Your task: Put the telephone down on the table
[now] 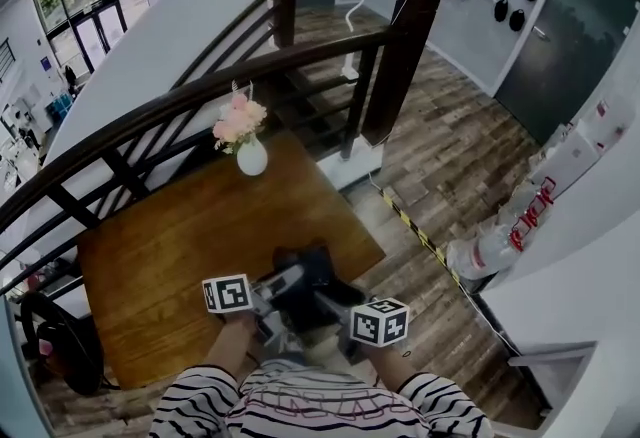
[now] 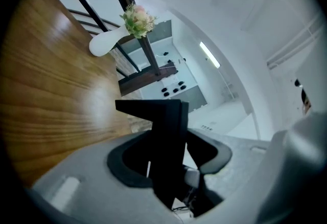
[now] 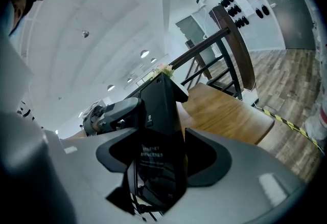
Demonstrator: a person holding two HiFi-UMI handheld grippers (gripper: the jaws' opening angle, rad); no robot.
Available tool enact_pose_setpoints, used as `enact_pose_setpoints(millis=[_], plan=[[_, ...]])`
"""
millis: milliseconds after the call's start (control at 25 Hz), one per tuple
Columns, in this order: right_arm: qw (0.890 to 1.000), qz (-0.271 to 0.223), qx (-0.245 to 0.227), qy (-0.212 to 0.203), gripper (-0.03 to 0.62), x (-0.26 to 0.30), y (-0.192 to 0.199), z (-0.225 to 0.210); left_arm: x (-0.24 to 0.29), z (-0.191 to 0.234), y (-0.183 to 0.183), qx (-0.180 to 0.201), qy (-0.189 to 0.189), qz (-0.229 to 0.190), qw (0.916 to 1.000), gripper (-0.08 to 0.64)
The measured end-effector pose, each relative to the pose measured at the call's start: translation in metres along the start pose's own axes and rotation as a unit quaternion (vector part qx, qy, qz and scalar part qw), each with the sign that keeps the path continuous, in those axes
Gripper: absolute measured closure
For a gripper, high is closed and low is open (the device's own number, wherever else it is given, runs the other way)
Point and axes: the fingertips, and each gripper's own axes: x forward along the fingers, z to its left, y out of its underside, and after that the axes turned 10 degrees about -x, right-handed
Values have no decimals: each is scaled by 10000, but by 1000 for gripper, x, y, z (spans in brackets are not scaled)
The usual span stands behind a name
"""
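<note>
The black telephone (image 1: 305, 278) hangs over the near right part of the wooden table (image 1: 160, 266), carried between both grippers. My left gripper (image 1: 283, 284) is shut on its left side, my right gripper (image 1: 336, 298) on its right side. In the left gripper view the telephone (image 2: 166, 136) stands dark between the jaws of the left gripper (image 2: 166, 128), with the table (image 2: 51, 80) beyond. The right gripper view shows the telephone (image 3: 158, 126) upright in the right gripper (image 3: 159, 133), the left gripper (image 3: 110, 115) behind it. The telephone's underside is hidden.
A white vase of pink flowers (image 1: 250, 151) stands at the table's far edge. A dark stair railing (image 1: 200, 91) runs behind the table. A black bag (image 1: 60, 341) sits left of the table. Yellow-black tape (image 1: 415, 226) marks the wooden floor at right.
</note>
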Motion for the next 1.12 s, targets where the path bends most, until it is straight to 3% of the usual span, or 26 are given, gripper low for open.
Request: enact_pose_setpoints(millis=[440, 1120], plan=[[9999, 74, -51, -78, 316, 96, -35, -13, -8, 41, -95, -46, -70, -134, 9999, 348], [9971, 528, -319, -444, 316, 189, -59, -55, 1, 101, -176, -209, -90, -743, 9970, 348]])
